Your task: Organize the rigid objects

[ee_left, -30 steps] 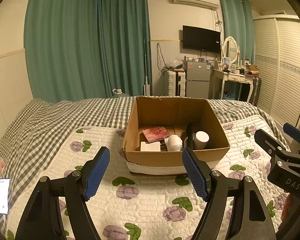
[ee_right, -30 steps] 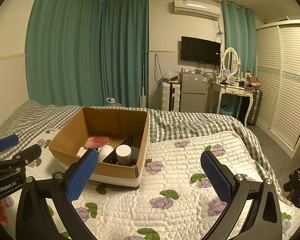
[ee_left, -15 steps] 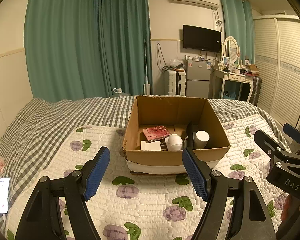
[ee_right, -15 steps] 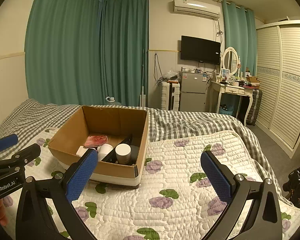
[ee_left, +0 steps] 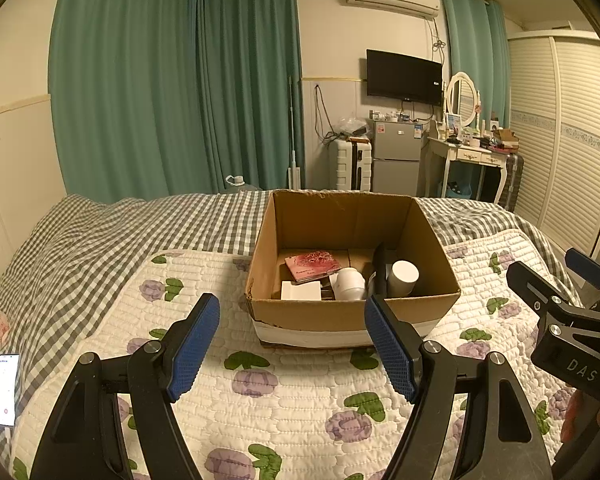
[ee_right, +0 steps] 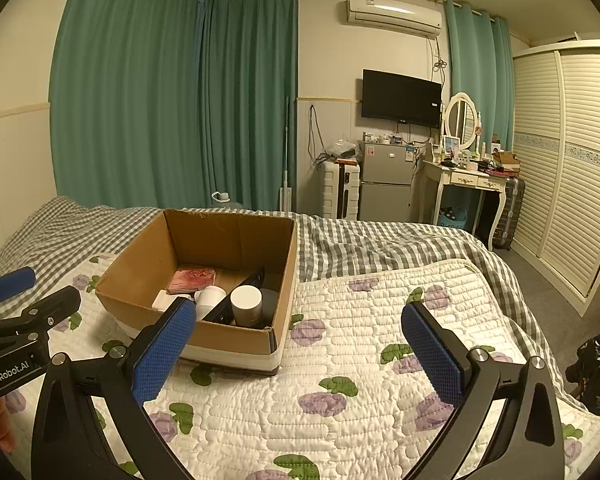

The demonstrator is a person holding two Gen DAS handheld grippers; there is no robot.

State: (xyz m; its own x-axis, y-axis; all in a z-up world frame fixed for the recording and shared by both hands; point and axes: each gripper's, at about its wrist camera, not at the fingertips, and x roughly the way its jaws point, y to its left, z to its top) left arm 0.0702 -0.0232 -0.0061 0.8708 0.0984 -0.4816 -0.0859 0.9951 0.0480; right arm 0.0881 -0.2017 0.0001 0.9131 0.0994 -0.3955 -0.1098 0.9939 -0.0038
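Note:
An open cardboard box point(ee_left: 352, 312) point(ee_right: 228, 338) sits on the quilted bed. Inside lie a red booklet point(ee_left: 312, 265) point(ee_right: 192, 279), a small white box point(ee_left: 301, 290), a white cup on its side point(ee_left: 350, 283) point(ee_right: 209, 297), an upright white cylinder point(ee_left: 402, 277) point(ee_right: 246, 305) and a black flat object point(ee_left: 378, 270) point(ee_right: 240, 294). My left gripper point(ee_left: 292, 344) is open and empty, in front of the box. My right gripper point(ee_right: 296, 354) is open and empty, to the right of the box; it also shows in the left wrist view point(ee_left: 572, 316).
A phone point(ee_left: 5, 389) lies on the bed at the left. The flowered quilt point(ee_right: 360, 360) spreads around the box. Past the bed stand a fridge point(ee_right: 386, 184), a dressing table point(ee_right: 466, 184) and a wardrobe point(ee_right: 568, 152).
Both views have shifted only slightly; the box sits a little lower in the frame. Both grippers stay open and empty.

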